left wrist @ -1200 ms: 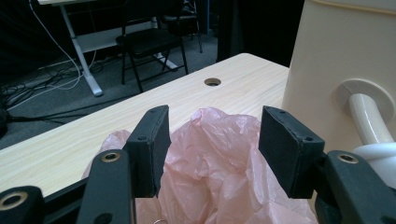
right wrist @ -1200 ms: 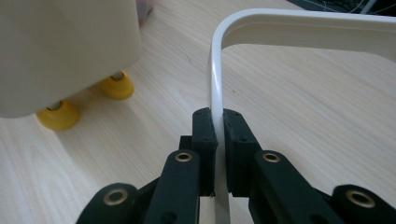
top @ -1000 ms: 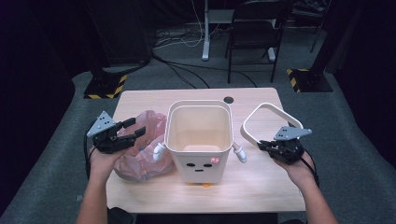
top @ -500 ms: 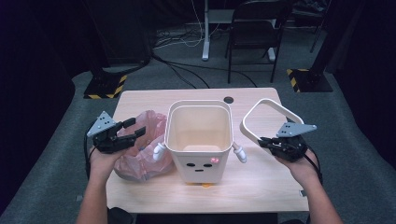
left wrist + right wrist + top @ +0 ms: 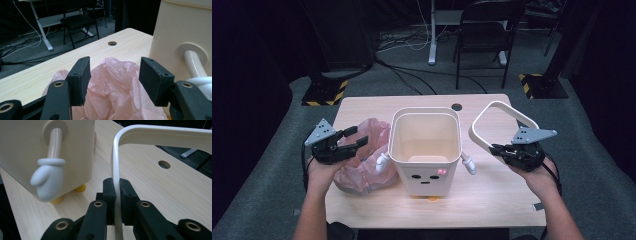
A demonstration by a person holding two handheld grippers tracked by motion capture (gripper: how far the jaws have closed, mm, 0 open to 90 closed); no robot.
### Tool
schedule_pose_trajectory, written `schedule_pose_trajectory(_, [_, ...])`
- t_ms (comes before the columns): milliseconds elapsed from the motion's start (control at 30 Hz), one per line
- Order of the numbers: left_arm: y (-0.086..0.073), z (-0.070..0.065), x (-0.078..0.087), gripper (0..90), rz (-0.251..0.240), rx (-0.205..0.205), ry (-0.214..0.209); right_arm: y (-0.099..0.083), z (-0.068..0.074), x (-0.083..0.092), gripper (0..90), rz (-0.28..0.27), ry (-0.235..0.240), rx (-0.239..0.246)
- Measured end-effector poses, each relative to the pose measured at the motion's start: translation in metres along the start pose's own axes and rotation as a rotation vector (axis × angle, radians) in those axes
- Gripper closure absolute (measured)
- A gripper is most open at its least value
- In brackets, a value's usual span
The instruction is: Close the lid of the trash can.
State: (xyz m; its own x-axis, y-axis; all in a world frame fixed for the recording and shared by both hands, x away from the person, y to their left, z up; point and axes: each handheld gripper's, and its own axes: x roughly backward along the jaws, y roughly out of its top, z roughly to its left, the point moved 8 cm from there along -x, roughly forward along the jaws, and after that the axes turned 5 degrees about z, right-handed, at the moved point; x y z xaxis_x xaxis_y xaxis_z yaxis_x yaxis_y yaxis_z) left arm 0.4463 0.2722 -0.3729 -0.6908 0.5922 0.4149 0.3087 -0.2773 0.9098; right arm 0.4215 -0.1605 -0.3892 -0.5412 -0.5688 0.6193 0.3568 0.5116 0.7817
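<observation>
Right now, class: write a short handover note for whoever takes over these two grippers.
Right gripper: shut on the white ring frame, held tilted above the table, right of the bin.
Left gripper: open, jaws apart over the crumpled pink bag, pads not pressing on it.
Done: frame is off the bin.
Left, likely: grasp the bag, line the bin, refit the frame.

- Bin [image 5: 426, 150] stands mid-table, blocking the straight way between the two hands.
- Bag [image 5: 362, 162] crowds its 9 o'clock side.
- Ring [image 5: 492, 125] fills 2 o'clock.
- Bare table [image 5: 377, 105] lies at 12 and 5 o'clock.
</observation>
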Motion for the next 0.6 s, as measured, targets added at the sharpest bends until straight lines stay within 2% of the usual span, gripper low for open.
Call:
schedule_pose_trajectory(300, [-0.001,-0.001,-0.003,41.8,0.018,-0.011,0.003,0.019,0.004,0.019,84.2,-0.019,0.018,0.019])
schedule_pose_trajectory(600, [-0.001,-0.001,-0.002,41.6,0.015,-0.009,0.002,0.042,0.012,0.035,84.2,-0.034,0.032,0.062])
